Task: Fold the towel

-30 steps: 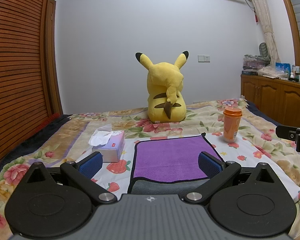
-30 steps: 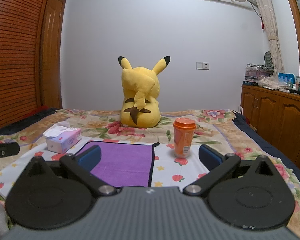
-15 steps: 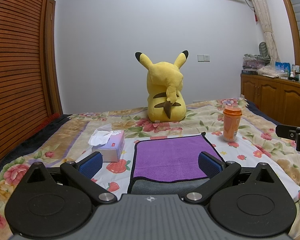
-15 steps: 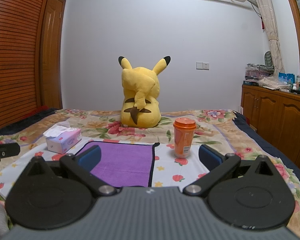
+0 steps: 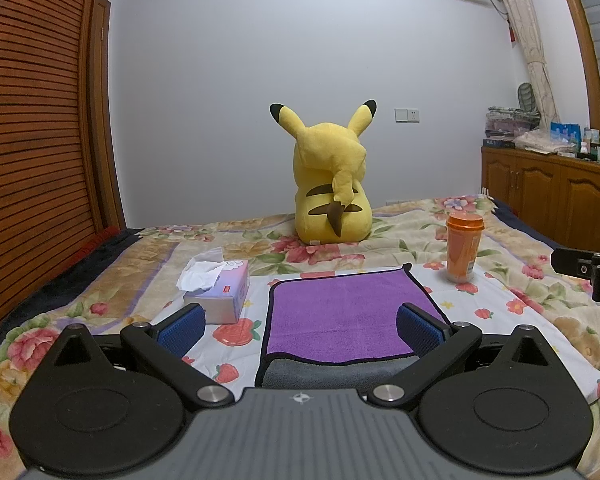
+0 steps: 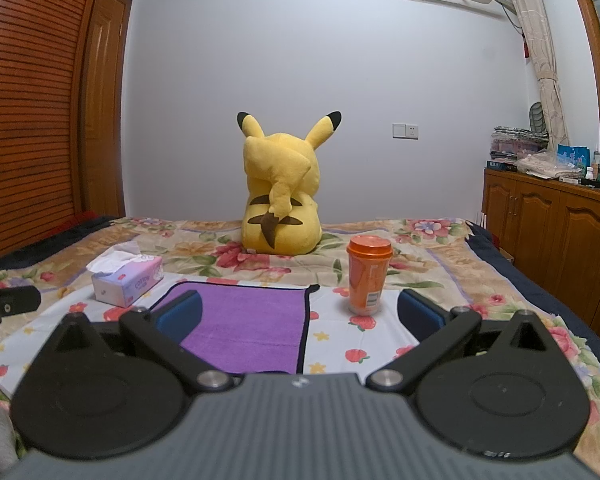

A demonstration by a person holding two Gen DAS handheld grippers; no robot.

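A purple towel [image 5: 340, 316] with a dark hem lies flat on the flowered bedspread, its grey underside turned up at the near edge [image 5: 332, 374]. It also shows in the right wrist view [image 6: 252, 324]. My left gripper [image 5: 300, 330] is open and empty, held above the towel's near edge. My right gripper [image 6: 300, 316] is open and empty, above the towel's right hem. Each gripper's body shows at the edge of the other's view: the right gripper [image 5: 588, 268] and the left gripper [image 6: 4, 308].
A tissue box [image 5: 220, 292] stands left of the towel and an orange lidded cup [image 5: 462, 250] right of it. A yellow plush toy [image 5: 332, 184] sits behind. A wooden cabinet [image 6: 556, 236] lines the right wall, a slatted wardrobe [image 5: 28, 160] the left.
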